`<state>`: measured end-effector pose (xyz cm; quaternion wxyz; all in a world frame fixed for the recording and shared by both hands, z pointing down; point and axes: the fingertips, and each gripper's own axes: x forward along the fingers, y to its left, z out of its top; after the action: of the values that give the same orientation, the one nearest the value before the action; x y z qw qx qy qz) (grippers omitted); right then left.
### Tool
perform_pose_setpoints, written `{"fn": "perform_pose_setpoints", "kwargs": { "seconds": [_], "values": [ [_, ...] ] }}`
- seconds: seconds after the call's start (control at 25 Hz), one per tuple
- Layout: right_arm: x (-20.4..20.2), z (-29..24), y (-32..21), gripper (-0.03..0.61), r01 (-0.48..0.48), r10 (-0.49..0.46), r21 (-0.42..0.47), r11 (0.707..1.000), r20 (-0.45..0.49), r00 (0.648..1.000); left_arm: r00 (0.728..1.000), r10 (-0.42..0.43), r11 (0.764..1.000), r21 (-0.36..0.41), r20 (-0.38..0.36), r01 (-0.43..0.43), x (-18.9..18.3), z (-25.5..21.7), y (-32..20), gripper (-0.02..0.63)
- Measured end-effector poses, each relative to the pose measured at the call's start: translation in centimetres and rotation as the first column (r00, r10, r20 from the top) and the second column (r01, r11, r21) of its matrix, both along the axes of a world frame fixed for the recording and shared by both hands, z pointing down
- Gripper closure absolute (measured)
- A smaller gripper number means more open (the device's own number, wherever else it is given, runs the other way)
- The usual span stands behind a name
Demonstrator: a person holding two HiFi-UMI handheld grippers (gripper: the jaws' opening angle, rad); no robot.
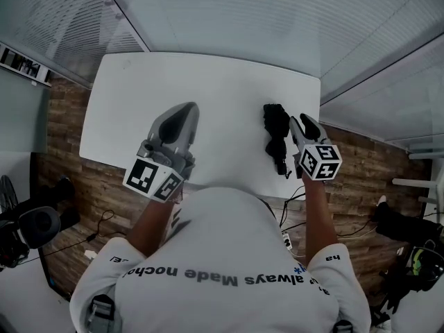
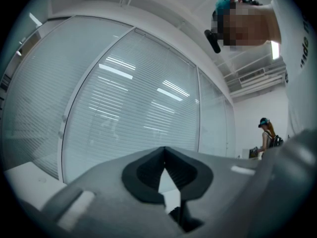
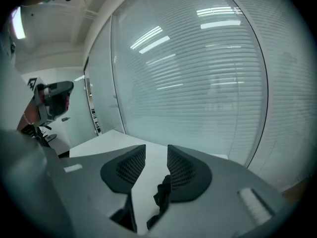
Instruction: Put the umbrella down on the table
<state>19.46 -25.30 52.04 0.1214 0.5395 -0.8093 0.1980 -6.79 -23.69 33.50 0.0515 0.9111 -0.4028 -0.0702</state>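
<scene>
The black folded umbrella (image 1: 276, 134) lies on the white table (image 1: 194, 82) near its front right corner, its strap end by the table edge. My right gripper (image 1: 303, 121) hovers just right of it and above it, jaws a little apart with nothing between the pads. In the right gripper view the umbrella (image 3: 161, 200) shows below, through the gap of the right gripper (image 3: 156, 150). My left gripper (image 1: 186, 108) hangs over the table's front middle, holding nothing. In the left gripper view the left gripper (image 2: 164, 150) has its jaw tips touching.
Glass walls with blinds (image 1: 229, 12) stand behind the table. Around it is wooden floor (image 1: 62, 130), with cables (image 1: 291, 214) near the right front. A black chair (image 1: 28, 227) stands at the left. Another person (image 2: 267, 133) stands far off.
</scene>
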Motion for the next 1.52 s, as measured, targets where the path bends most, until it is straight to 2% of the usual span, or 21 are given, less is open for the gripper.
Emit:
{"fn": "perform_pose_setpoints", "kwargs": {
  "seconds": [0.28, 0.6, 1.16, 1.52],
  "values": [
    [-2.1, -9.1, 2.9, 0.456, 0.034, -0.029, 0.198, 0.980, -0.027, 0.999, 1.000, 0.010, 1.000, -0.003, 0.000, -0.010, 0.1, 0.0, 0.1, 0.611],
    [-2.9, -15.3, 6.1, 0.468, 0.033, -0.017, 0.338, 0.940, -0.052, 0.999, 0.999, 0.017, 1.000, -0.003, -0.039, -0.018, -0.3, -0.3, 0.1, 0.611],
    [-1.6, -18.6, 9.0, 0.508, -0.052, 0.066, 0.416, 0.908, -0.019, 0.998, 0.999, 0.023, 1.000, 0.014, -0.033, -0.022, 0.6, -0.2, 0.3, 0.611],
    [-2.1, -18.8, 9.2, 0.508, -0.047, 0.060, 0.417, 0.907, -0.019, 0.998, 0.999, 0.027, 1.000, 0.011, -0.032, -0.026, 0.5, -0.2, 0.6, 0.611]
  ]
}}
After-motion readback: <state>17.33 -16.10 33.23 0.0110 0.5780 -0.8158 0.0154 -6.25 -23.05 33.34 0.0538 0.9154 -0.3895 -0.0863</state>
